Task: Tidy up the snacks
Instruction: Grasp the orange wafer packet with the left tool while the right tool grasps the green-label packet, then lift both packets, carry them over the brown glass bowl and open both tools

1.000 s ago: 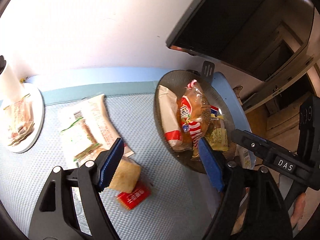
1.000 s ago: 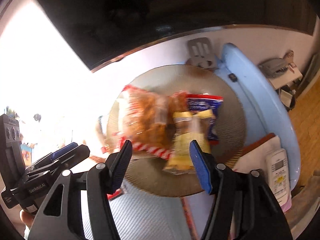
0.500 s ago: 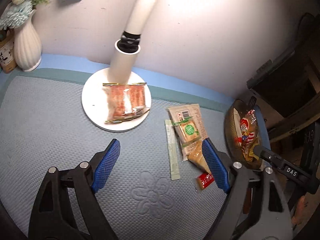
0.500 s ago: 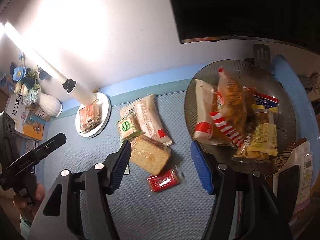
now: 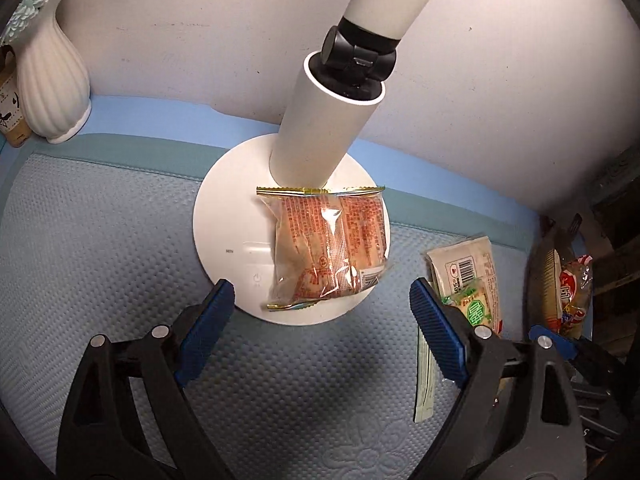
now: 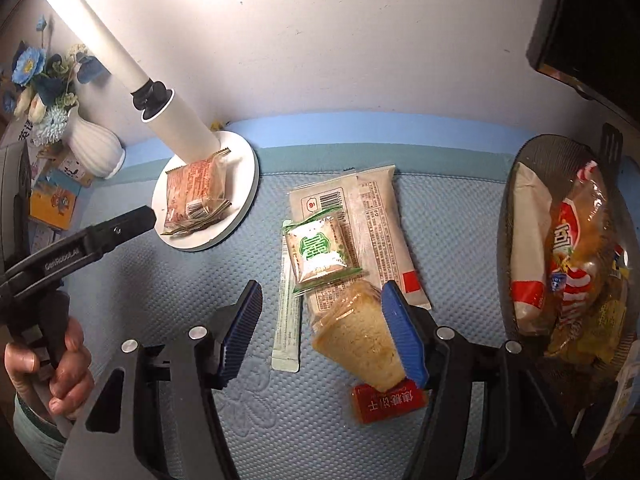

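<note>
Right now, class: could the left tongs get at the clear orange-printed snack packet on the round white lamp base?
Probably yes: the left tongs stand open before the packet, nothing lying between.

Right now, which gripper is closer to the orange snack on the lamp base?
Left. The left gripper hangs open just before the orange snack. The right gripper is off beside it, over the bread.

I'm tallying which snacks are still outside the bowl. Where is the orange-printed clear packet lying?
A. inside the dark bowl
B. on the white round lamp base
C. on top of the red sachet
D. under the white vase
B: the orange-printed packet lies flat on the white lamp base, against the foot of the lamp's stem.
</note>
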The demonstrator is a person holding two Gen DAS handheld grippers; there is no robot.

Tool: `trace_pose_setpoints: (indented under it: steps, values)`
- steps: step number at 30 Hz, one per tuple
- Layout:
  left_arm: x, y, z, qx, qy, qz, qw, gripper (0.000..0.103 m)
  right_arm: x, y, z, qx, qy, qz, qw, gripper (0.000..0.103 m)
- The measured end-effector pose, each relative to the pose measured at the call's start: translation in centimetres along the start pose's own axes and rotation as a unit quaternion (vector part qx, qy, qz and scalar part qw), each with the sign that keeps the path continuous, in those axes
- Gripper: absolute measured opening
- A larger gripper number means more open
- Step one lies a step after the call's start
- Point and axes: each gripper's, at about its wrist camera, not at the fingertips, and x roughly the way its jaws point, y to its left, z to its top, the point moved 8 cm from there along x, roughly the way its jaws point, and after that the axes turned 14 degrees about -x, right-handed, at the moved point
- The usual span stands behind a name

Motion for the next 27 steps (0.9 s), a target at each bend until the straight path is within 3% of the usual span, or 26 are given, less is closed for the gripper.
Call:
trace_pose_setpoints:
  steps: [14,21,24,27]
  values:
    - [4.4,-0.7,0.9,0.009,0.024,0.03,0.9992,0.086,7.0,-0.2,1.7,-0.03,0.058,0.009,0.998,0.062]
    - [5.0,-1.5,0.9,0.026,0.021,0.042,0.9985,0.082,7.9,0.6,2.0,-0.077,0.06,-0.033,0.995,0.062]
    - [4.8,-1.8,0.8,0.037,0.016,0.053,0.9978,0.076,8.0,0.9,1.9,-0.089,0.058,-0.052,0.993,0.057]
    - [4.4,-1.7,0.3,0.04,0.013,0.049,0.9979,0.07,7.8,0.9,1.8,-0.095,0.055,-0.062,0.992,0.046]
